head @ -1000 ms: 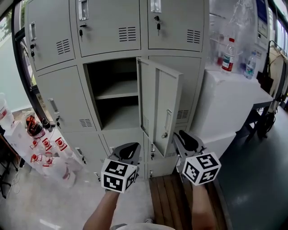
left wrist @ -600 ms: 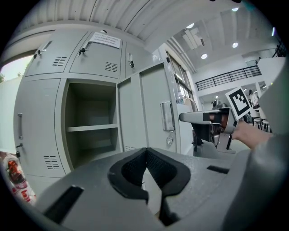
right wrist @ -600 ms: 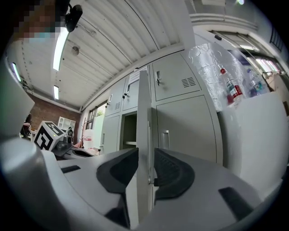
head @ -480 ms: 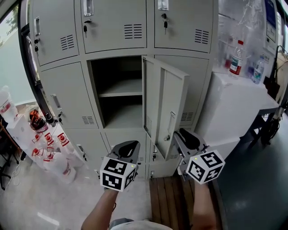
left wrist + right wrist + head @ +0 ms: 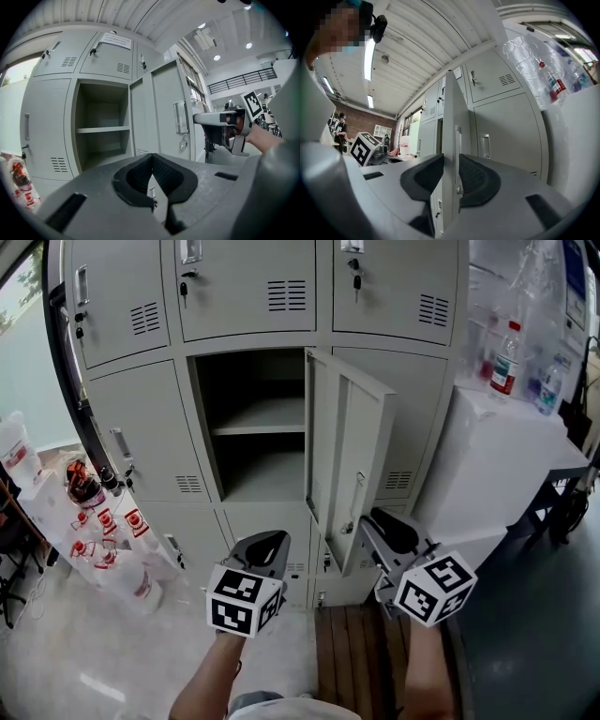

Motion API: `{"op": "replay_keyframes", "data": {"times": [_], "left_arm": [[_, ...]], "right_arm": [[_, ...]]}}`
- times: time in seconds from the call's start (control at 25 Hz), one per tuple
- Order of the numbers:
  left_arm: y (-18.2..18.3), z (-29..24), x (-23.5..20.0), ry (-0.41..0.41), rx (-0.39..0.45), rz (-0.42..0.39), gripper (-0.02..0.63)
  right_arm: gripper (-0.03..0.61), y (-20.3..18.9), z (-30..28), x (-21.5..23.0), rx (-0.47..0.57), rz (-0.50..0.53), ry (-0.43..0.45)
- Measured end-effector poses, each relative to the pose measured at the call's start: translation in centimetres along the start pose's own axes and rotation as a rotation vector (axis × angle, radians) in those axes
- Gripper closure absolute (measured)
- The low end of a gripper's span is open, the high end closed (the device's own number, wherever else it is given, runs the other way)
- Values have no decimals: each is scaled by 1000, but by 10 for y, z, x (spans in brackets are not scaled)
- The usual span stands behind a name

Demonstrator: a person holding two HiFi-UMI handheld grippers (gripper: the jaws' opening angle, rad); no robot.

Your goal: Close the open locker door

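Locker door (image 5: 352, 456) sits between the right hand-held gripper (image 5: 370, 521) jaws, just opened; left hand-held gripper (image 5: 277, 538) closed.

Top lockers (image 5: 246, 287) run past the upper edge; the door (image 5: 352, 451) hides part of the locker behind (image 5: 420, 418); the notice (image 5: 116, 41) is unreadably small.

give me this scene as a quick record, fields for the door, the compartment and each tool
locker door: open, standing out toward the person from the right side of its compartment
compartment: open, one shelf across it
left tool: jaws together, nothing between them, apart from the door
right tool: jaws apart, just been opening, door's free edge between them
task: door not yet closed
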State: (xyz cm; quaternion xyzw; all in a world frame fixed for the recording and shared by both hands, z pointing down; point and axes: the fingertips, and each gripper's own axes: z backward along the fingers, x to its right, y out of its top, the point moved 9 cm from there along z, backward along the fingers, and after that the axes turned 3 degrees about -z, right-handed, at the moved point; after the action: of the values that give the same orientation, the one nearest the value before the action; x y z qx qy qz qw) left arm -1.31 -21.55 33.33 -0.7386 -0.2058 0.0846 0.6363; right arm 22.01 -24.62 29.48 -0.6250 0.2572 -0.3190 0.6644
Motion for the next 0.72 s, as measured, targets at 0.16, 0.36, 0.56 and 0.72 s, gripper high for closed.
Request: {"op": "replay_keyframes", "data": {"times": [0.16,0.36,0.56,0.72], "left_arm": [[-4,3,-4,17,-6,8,607],[-7,12,-12,54,-14,11,607],[-12,23,-22,94,-21,20,607],[-17,34,-31,135,-24,34,607]], "right_arm": [[462,-2,-10,-10,-9,5,57],[459,-3,-25,-27,-8,15,136],[457,-7,-42,-42,10,11,193],[460,-9,-54,-51,8,14,233]]}}
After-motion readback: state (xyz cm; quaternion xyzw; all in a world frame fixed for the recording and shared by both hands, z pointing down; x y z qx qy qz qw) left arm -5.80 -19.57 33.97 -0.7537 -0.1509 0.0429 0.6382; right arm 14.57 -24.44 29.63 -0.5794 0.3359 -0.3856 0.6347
